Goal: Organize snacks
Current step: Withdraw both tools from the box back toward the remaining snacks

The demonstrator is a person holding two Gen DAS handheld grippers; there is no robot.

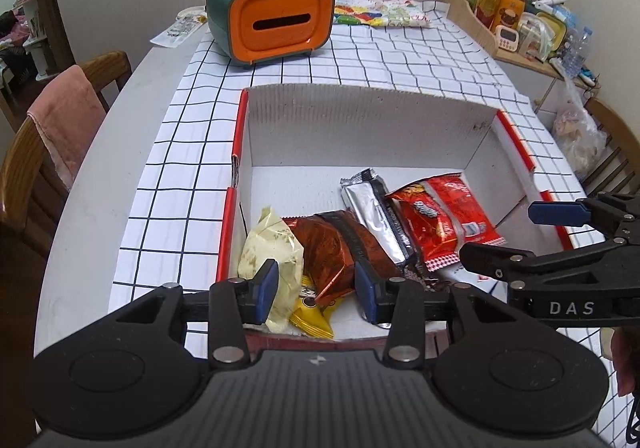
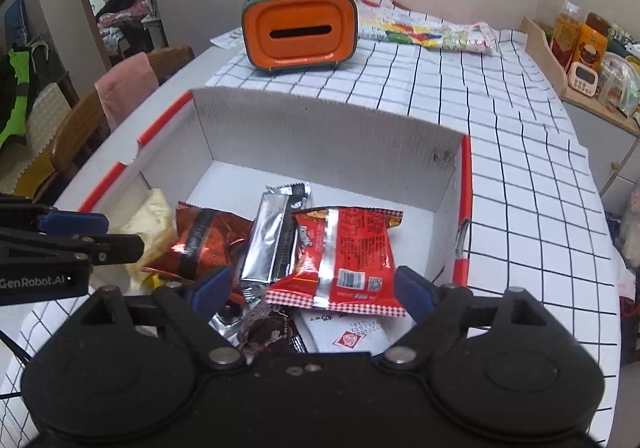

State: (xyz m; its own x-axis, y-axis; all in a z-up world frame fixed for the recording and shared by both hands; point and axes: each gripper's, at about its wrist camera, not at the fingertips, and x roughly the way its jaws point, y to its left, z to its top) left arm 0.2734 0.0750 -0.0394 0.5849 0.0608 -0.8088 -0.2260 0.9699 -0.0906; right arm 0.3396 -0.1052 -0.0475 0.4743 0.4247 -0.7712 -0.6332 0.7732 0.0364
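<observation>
Half the box floor bare

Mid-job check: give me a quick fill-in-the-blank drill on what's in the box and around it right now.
1. The snack packets lie inside a white ____ box.
2. The silver packet lies between the copper-brown packet and the ____ packet.
3. The right gripper has its jaws ____ over the packets.
4. Behind the box stands an ____ fronted tissue holder with pens on top.

Missing words: cardboard; red; open; orange

White box with red edges; white worktop cloth gridded black; orange-fronted green holder; red, silver, copper, cream packets.
</observation>
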